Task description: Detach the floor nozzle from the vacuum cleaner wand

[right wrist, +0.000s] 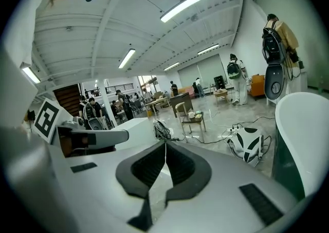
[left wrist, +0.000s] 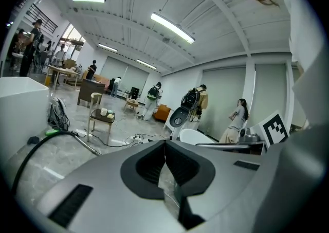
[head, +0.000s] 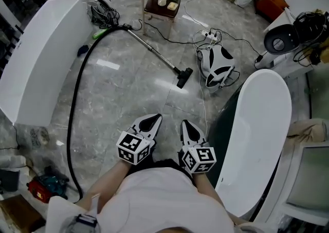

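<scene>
The vacuum's metal wand [head: 154, 52] lies slanted on the grey marble floor, and its black floor nozzle [head: 184, 77] is attached at the near end. A black hose [head: 77, 98] curves from the wand's far end down the left side. Both grippers are held side by side close to the person's body, well short of the nozzle. My left gripper [head: 153, 118] is shut with nothing in it, and so is my right gripper [head: 186, 123]. In the left gripper view the shut jaws [left wrist: 165, 145] hide the nozzle; the wand [left wrist: 90, 147] shows at left. The right gripper [right wrist: 165, 147] faces the room.
A long white bathtub [head: 41, 57] stands at left and another [head: 257, 139] at right. A small wooden chair [head: 162, 8] with cups, a power strip [head: 208, 35] with cables and a white-black pack [head: 216, 65] lie beyond the nozzle. Several people stand far off.
</scene>
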Motion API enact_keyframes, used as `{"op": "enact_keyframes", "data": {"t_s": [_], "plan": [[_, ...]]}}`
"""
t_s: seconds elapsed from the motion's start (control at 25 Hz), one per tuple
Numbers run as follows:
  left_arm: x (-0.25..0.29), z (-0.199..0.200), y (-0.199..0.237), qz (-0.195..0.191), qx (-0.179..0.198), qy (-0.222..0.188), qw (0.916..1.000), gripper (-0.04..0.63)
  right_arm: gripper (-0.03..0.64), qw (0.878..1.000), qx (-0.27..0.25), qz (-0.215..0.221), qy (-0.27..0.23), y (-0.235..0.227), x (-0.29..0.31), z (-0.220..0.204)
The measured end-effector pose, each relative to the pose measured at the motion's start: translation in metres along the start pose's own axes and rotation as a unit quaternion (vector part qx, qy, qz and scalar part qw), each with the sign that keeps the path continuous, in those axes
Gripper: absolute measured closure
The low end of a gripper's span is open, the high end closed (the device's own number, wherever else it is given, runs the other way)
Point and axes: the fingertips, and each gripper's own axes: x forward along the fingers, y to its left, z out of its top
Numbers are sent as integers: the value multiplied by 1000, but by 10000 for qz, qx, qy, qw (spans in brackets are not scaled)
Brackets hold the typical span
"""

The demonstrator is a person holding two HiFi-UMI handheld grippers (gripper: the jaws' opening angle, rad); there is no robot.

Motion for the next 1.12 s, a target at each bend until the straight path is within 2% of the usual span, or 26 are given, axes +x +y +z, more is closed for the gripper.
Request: {"op": "enact_keyframes", "data": {"t_s": [0.28, 0.56, 0.72, 0.96, 1.12], "plan": [[16, 15, 33, -115, -17, -24, 9999, 586, 600, 9999, -69, -128, 38, -1, 34, 10], [26, 35, 62, -166, -1, -120, 9998, 586, 600, 9994, 113, -300, -161, -4, 70, 26], [24, 27, 75, -94, -52, -22, 9999, 586, 600, 9994, -5, -298, -151, 4, 81, 24], [28, 30, 91, 25, -129, -24, 9999, 586, 600, 9988, 282, -365, -153, -9, 91, 27], [36, 33, 101, 81, -91, -26, 9999, 586, 600, 9993, 249, -267, -71, -16, 109, 29]]}}
